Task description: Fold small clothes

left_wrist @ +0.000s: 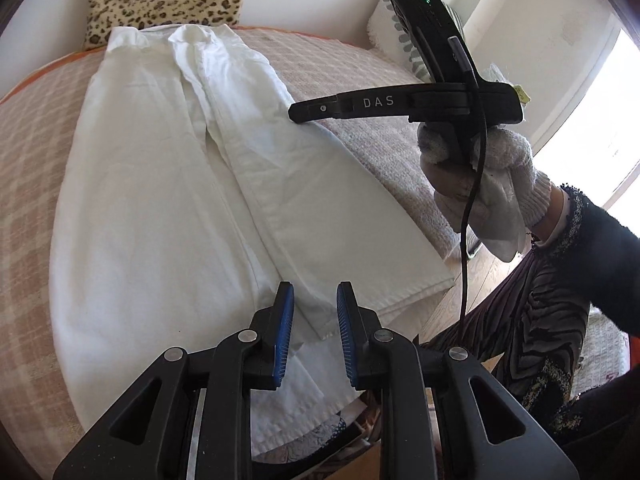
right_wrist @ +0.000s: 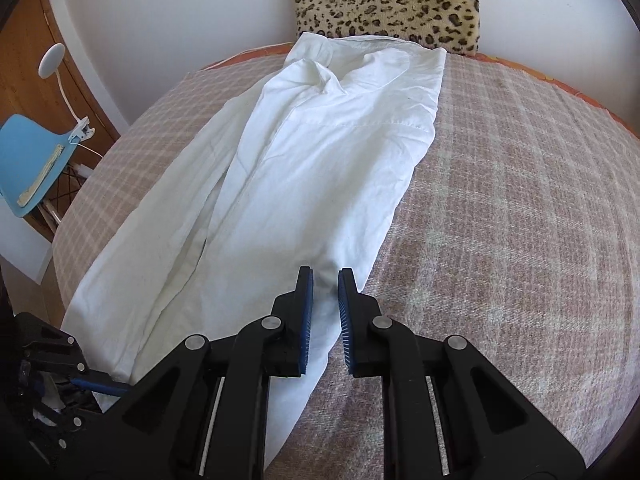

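White garment point(left_wrist: 160, 184): thin woven cotton, creased, with stitched seams and a hemmed edge; long shape, partly folded lengthwise, side panels turned in over the middle. It lies flat on the bed, one end near the leopard cushion, the other at the bed's near edge.

Bed cover point(right_wrist: 520, 208): coarse woven blanket, pink-beige with a pale check, nap slightly fuzzy; orange edging at the far rim.

Leopard cushion point(right_wrist: 388, 0): plush, spotted tan and black, upright against the white wall and touching the garment's far end.

Left gripper point(left_wrist: 310, 332): black plastic linkage with silver pivots, ribbed blue pads; fingers spread apart, holding nothing, hovering above the garment's near hem.

Right gripper point(right_wrist: 325, 312): same build; fingers parted with a narrow gap, nothing between them, over the garment's right edge. In the left view its side bears the letters "DAS", with a black cable hanging from it.

Right hand point(left_wrist: 488, 184): in a white knitted glove, wrapped round the handle.

Blue chair point(right_wrist: 32, 160): smooth moulded shell, beside the bed.
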